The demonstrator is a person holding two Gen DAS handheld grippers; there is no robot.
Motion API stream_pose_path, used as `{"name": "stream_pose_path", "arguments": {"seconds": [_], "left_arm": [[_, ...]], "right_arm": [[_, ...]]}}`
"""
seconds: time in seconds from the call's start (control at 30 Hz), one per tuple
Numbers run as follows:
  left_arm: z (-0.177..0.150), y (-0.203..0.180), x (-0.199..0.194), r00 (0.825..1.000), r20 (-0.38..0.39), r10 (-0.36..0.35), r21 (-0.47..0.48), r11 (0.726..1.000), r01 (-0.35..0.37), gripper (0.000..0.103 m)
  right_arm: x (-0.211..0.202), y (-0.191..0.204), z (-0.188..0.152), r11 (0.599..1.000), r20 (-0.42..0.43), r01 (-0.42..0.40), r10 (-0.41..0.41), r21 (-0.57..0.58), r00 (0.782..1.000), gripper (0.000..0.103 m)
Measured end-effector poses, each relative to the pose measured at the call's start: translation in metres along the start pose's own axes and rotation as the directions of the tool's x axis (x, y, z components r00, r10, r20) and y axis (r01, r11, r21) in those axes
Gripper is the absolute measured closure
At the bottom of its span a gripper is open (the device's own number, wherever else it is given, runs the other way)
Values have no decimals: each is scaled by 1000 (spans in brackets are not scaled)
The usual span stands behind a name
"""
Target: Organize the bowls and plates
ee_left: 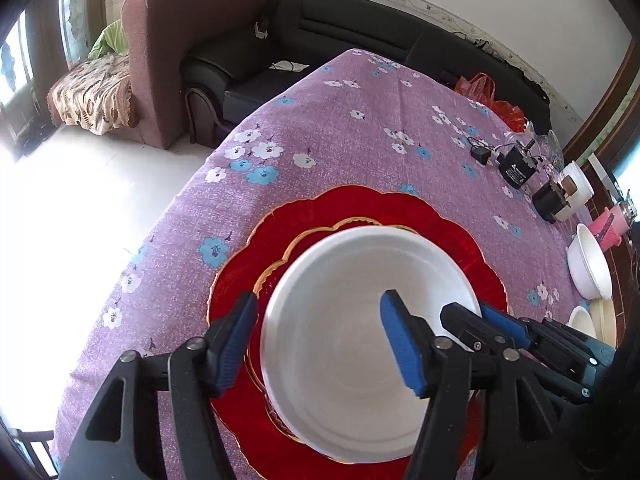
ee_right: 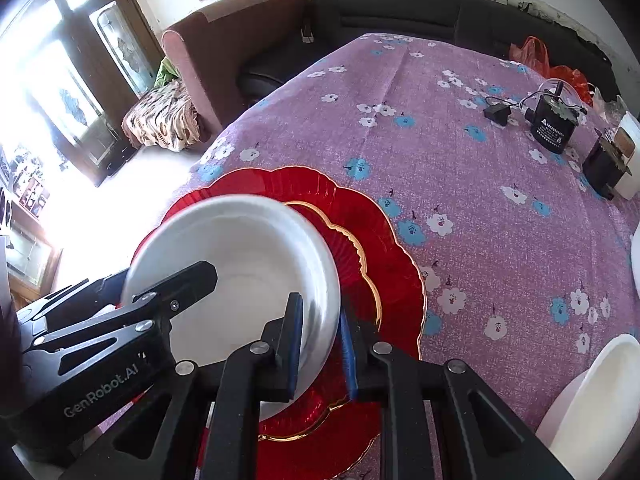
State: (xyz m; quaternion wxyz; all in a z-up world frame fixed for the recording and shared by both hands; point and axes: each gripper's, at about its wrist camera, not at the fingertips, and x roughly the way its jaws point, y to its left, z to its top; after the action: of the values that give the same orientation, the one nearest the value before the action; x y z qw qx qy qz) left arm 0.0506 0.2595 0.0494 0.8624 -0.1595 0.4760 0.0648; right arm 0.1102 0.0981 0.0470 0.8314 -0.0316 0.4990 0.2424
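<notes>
Purple flowery cloth covers the whole desk (ee_left: pixel 360 128), with a brown armchair (ee_left: pixel 180 40) and black sofa (ee_left: pixel 360 32) behind it and bright floor off the left edge.

So the white bowl (ee_left: pixel 360 320) sits on the big red plate (ee_left: pixel 248 280), which has a smaller red plate nested inside it, close to the near-left corner of the desk. My right gripper (ee_right: pixel 320 344) is pinching the bowl's right rim, one finger inside and one outside, pads (ee_right: pixel 295 340) nearly closed on the wall. My left gripper (ee_left: pixel 320 344) is spread wide, one finger outside the bowl's left rim and the other hanging over the inside, not gripping anything as far as I can tell.

What worries me: it's a thin rim pinch on one side only, so if I lift, the bowl could tilt and slip out. It might also drag the red plates along, and they're near the desk edge with open floor past it. My two grippers are crowded together here too, so a careless swing could knock them.

Room-wise, the middle and far side of the cloth are wide open. Over on the right there's more white bowls (ee_left: pixel 588 264), a pink thing (ee_left: pixel 610 224), and black gadgets with cables (ee_left: pixel 516 168) further back, so that side is tight.
</notes>
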Motion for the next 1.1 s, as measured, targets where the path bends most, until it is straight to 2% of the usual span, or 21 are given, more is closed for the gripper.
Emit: {"name": "stream_pose_path", "arguments": {"seconds": [0.1, 0.2, 0.33, 0.4, 0.47, 0.5, 0.57, 0.8, 0.97, 1.0, 1.1], "left_arm": [[0, 10, 1, 999, -6, -52, -46, 998, 52, 35], [-2, 13, -6, 998, 12, -66, -64, 996, 67, 35], [-7, 11, -32, 994, 73, -87, -70, 993, 92, 35], [-15, 6, -51, 990, 115, -86, -57, 994, 93, 33], [-26, 0, -72, 985, 154, -78, -40, 996, 85, 29], [-32, -2, -82, 981, 178, -74, -35, 996, 81, 28], [-48, -10, -104, 970, 233, -71, -15, 997, 76, 24], [-97, -47, -153, 922, 382, -63, 58, 997, 44, 19], [-118, -83, -162, 902, 431, -37, 137, 990, -25, 14], [-122, -91, -163, 898, 438, -27, 153, 987, -45, 10], [-134, -110, -166, 874, 485, 11, 184, 976, -115, 6]], "right_arm": [[-4, -4, 0, 1000, 28, -16, 15, 19, 999, 74], [-17, -3, -2, 1000, 84, -17, 16, 15, 996, 73], [-48, -7, -6, 998, 163, -55, 48, 41, 985, 71], [-70, -8, -15, 997, 219, -70, 59, 43, 974, 64], [-91, -10, -26, 996, 274, -76, 61, 44, 960, 44], [-101, -13, -32, 995, 301, -82, 63, 48, 951, 40], [-121, -18, -48, 995, 356, -83, 58, 54, 933, 33], [-161, -46, -95, 993, 446, -33, -22, 116, 895, 29], [-188, -77, -129, 980, 483, 44, -133, 192, 866, 23], [-192, -84, -136, 977, 487, 59, -155, 206, 860, 23], [-203, -102, -150, 962, 493, 116, -227, 246, 840, 22]]}}
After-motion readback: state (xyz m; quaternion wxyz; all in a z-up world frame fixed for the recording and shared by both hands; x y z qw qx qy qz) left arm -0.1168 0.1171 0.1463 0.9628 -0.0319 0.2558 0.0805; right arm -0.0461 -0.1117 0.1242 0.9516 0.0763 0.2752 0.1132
